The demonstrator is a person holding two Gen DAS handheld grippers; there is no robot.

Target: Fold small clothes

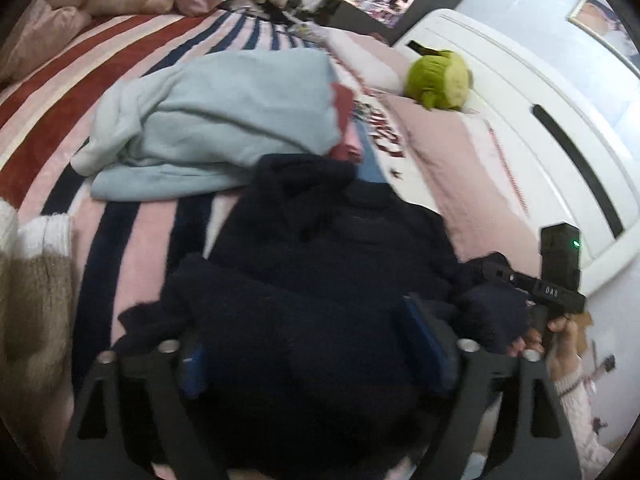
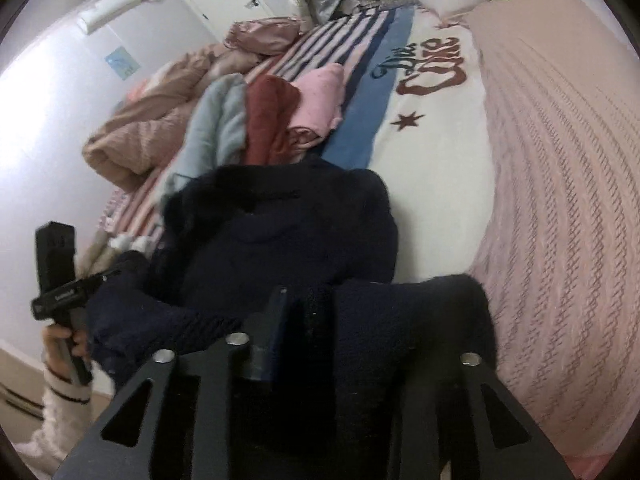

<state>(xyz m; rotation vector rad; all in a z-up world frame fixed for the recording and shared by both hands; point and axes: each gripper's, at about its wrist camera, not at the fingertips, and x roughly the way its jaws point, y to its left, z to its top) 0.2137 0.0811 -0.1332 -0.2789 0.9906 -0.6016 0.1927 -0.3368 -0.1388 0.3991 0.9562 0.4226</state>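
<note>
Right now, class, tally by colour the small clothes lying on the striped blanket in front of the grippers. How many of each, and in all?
Dark navy jumper: 1
Light blue top: 1
Dark red top: 1
Pink top: 1
Total: 4

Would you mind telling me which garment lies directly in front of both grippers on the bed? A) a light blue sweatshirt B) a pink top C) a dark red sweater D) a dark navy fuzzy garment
D: the dark navy fuzzy garment fills the near bed in both wrist views, while the light blue sweatshirt lies farther back.
</note>
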